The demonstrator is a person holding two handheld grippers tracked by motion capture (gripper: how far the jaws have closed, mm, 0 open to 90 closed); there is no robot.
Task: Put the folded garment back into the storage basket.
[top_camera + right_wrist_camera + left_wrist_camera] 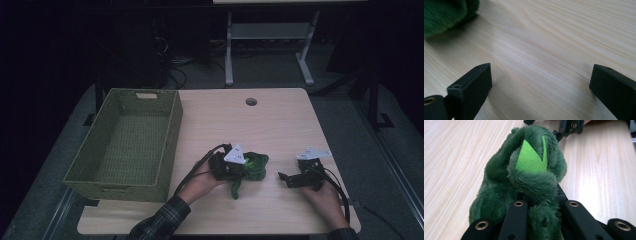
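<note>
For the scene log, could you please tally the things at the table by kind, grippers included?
Green plush toy: 1
Green woven basket: 1
Handheld grippers: 2, the left gripper shut on the plush toy, the right gripper open over the table
Total: 4

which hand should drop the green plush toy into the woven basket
Left, probably: the left gripper is shut on the fuzzy green plush toy and nearer the green woven basket; the right gripper is open.
</note>
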